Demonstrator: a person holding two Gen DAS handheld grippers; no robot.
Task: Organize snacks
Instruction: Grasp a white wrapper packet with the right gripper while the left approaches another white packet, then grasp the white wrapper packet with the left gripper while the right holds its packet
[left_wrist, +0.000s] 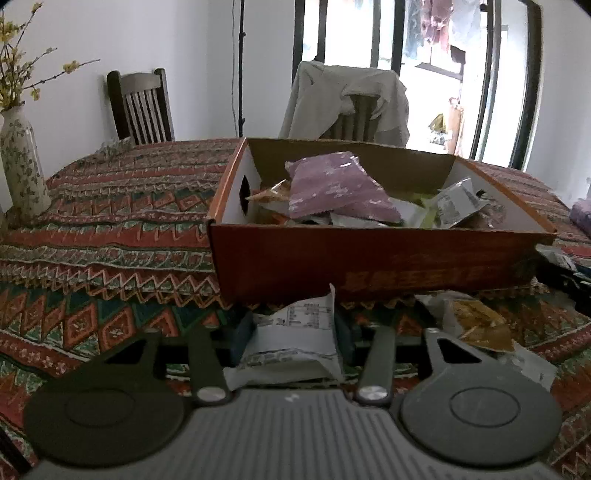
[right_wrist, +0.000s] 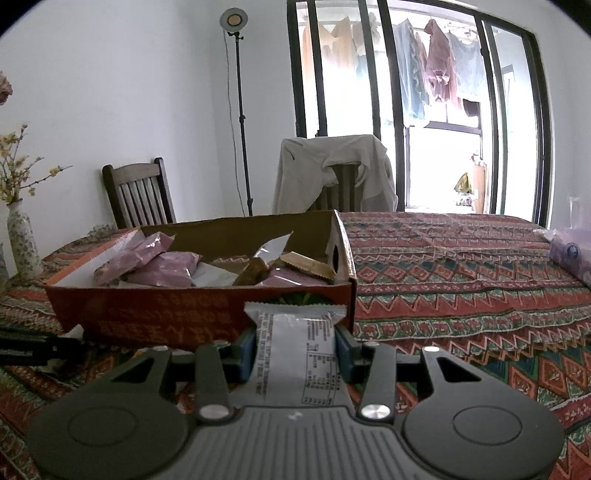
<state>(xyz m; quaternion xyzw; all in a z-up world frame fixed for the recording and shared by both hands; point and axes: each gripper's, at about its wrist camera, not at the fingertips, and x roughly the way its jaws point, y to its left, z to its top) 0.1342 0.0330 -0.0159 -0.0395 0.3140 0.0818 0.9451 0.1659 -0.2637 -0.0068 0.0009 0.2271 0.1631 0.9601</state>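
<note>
Most snacks already lie in the box (left_wrist: 369, 254) just ahead of both grippers — purple packets (left_wrist: 332, 188) and others piled inside. A yellow packet (left_wrist: 476, 325) is left on the counter (left_wrist: 110, 229), right of the left gripper (left_wrist: 291, 343), which is clamped on a white packet (left_wrist: 291, 332). The right gripper (right_wrist: 295, 347) grips another white packet (right_wrist: 295, 354) — neither is boxed yet.
</note>
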